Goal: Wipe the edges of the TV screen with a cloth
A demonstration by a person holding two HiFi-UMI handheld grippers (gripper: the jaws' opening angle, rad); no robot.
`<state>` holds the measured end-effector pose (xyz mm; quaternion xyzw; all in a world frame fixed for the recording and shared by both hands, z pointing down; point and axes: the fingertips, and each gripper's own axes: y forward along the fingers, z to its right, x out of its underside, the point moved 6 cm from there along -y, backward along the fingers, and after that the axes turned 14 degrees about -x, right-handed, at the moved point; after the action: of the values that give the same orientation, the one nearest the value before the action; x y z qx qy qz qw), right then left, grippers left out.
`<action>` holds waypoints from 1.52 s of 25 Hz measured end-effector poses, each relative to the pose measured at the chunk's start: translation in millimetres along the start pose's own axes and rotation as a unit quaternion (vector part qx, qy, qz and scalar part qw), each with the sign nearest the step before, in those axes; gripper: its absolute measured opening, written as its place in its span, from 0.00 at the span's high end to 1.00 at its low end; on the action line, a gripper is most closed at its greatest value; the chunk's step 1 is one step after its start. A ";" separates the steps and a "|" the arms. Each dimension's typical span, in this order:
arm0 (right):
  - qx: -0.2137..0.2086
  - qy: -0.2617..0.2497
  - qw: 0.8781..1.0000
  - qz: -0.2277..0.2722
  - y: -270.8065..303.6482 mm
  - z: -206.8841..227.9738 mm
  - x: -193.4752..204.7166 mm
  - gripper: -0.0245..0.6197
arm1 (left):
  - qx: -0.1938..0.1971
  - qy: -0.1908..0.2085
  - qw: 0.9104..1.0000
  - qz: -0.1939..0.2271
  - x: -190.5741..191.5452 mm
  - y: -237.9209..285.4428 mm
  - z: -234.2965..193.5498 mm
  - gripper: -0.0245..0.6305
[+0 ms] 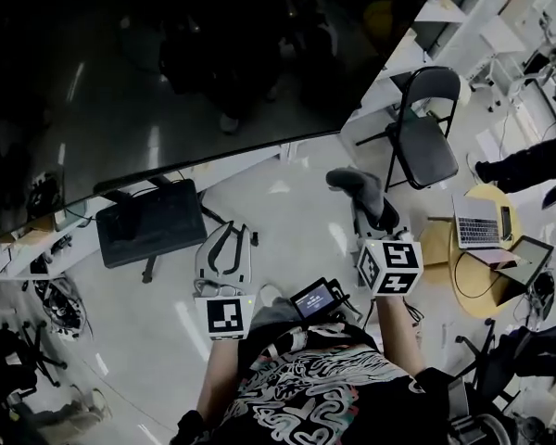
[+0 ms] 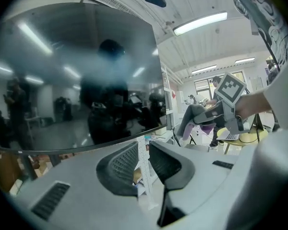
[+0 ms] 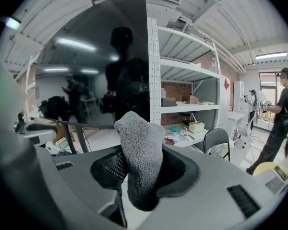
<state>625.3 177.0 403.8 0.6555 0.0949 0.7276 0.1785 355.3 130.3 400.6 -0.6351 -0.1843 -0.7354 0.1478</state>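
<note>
The large dark TV screen (image 1: 167, 82) fills the upper left of the head view, and its bottom edge slopes up to a lower right corner. My right gripper (image 1: 375, 213) is shut on a grey fluffy cloth (image 1: 360, 188), which sits just below and right of that corner without touching it. In the right gripper view the cloth (image 3: 141, 157) stands up between the jaws of the right gripper (image 3: 143, 169), and the TV screen (image 3: 120, 71) is straight ahead. My left gripper (image 1: 228, 235) is lower left of the right one. The left gripper (image 2: 144, 152) holds nothing, with only a slit between its jaws, under the TV screen (image 2: 77, 80).
A black boxy stand (image 1: 153, 221) sits under the screen's bottom edge. To the right are a black folding chair (image 1: 426, 133) and a round table (image 1: 463, 281) with a laptop (image 1: 477, 221). White shelving (image 3: 182, 104) stands right of the screen. People (image 3: 278, 114) stand far right.
</note>
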 end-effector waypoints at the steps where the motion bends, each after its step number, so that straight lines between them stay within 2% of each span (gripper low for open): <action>1: 0.001 0.001 1.000 -0.003 8.0 1.9 -1.1 0.68 | -0.001 0.003 1.000 0.000 0.3 7.2 -4.2 0.84; 5: -0.008 0.000 1.000 -0.019 33.1 12.8 -5.5 0.68 | -0.002 0.024 0.999 -0.046 4.7 23.4 -10.0 0.84; 8: -0.025 -0.001 0.999 -0.026 53.9 27.8 -10.9 0.68 | -0.016 -0.004 0.999 -0.034 2.1 39.0 -1.4 0.84; 12: -0.050 -0.008 0.998 -0.035 77.9 40.3 -15.7 0.68 | -0.022 -0.001 0.999 -0.037 -9.0 50.9 4.4 0.84; 21: -0.107 -0.008 0.994 -0.037 108.7 47.8 -15.9 0.68 | -0.077 0.014 0.997 -0.023 -29.9 67.7 2.5 0.84; 27: -0.125 -0.016 0.991 -0.041 121.8 60.0 -17.2 0.68 | -0.109 0.012 0.993 -0.036 -24.5 71.5 5.7 0.84; 35: -0.121 -0.033 0.991 -0.038 133.8 66.7 -24.1 0.68 | -0.120 0.007 0.992 -0.033 -25.9 75.9 -2.0 0.84; 38: -0.117 -0.036 0.992 -0.035 140.9 66.5 -31.1 0.68 | -0.120 0.027 0.991 -0.044 -24.7 79.3 -15.2 0.84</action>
<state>674.3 29.3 435.8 0.6519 0.0255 0.7032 0.2827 381.4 52.4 380.9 -0.6190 -0.1189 -0.7751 0.0429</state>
